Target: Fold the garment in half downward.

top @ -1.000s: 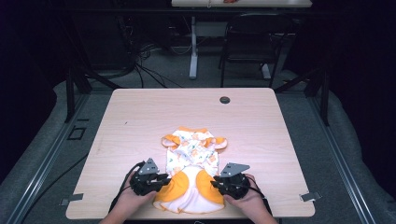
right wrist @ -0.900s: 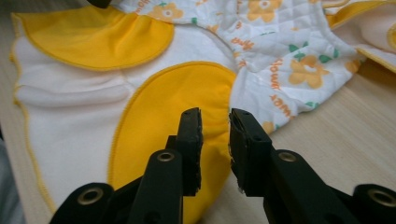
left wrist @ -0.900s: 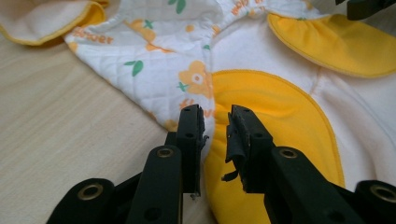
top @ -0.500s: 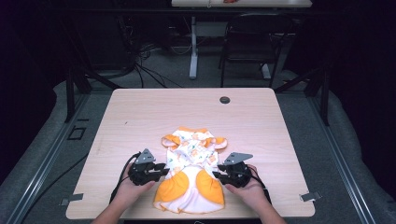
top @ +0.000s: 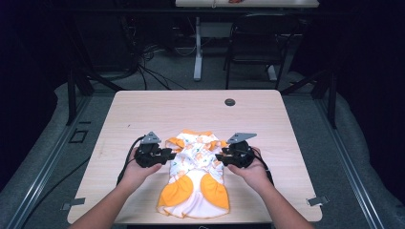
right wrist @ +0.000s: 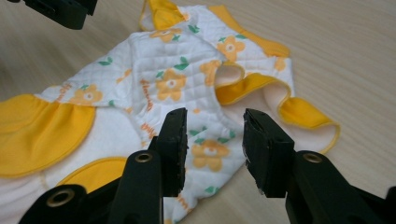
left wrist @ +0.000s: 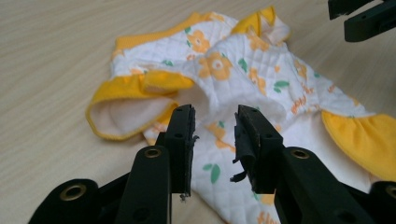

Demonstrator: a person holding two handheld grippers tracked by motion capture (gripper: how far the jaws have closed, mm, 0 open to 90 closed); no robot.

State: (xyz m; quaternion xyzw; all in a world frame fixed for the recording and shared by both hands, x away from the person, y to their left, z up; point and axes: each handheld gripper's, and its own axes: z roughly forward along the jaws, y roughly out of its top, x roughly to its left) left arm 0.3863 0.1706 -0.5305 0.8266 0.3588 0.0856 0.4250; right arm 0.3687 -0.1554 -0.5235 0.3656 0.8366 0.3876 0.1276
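Observation:
A small quilted white garment (top: 196, 176) with orange flowers and orange trim lies flat on the wooden table (top: 143, 109), its skirt toward the near edge. My left gripper (top: 171, 155) stands open at the garment's left side, its jaws over the fabric (left wrist: 252, 70) by the orange-edged sleeve (left wrist: 126, 100). My right gripper (top: 218, 157) stands open at the right side, jaws above the flowered fabric (right wrist: 177, 79) near the other sleeve (right wrist: 280, 100). Nothing is held between either pair of jaws.
A small dark round fitting (top: 230, 102) sits in the table near its far edge. Cables trail from both grippers toward the near edge. Beyond the table stand a chair (top: 253, 43) and dark floor with wires.
Both grippers moved away from the near edge, from the skirt up to the garment's middle. The skirt now lies spread flat and uncovered.

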